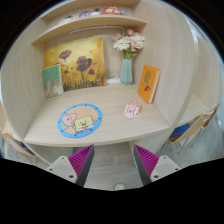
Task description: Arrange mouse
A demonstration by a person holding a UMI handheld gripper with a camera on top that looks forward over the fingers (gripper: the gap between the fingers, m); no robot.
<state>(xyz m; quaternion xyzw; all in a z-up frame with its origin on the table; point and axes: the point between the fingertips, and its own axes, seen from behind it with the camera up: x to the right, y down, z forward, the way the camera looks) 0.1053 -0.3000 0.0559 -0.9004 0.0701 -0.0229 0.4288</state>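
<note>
- you are holding the tool (113,163) with its fingers spread apart, gripping nothing.
- the pink mouse (132,110) is sitting on the table (110,125) well beyond the fingers, right of the round mouse pad (80,120).

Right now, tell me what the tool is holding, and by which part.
Nothing. The tool is open and empty; the pink mouse lies on the desk, well beyond its fingers.
</note>
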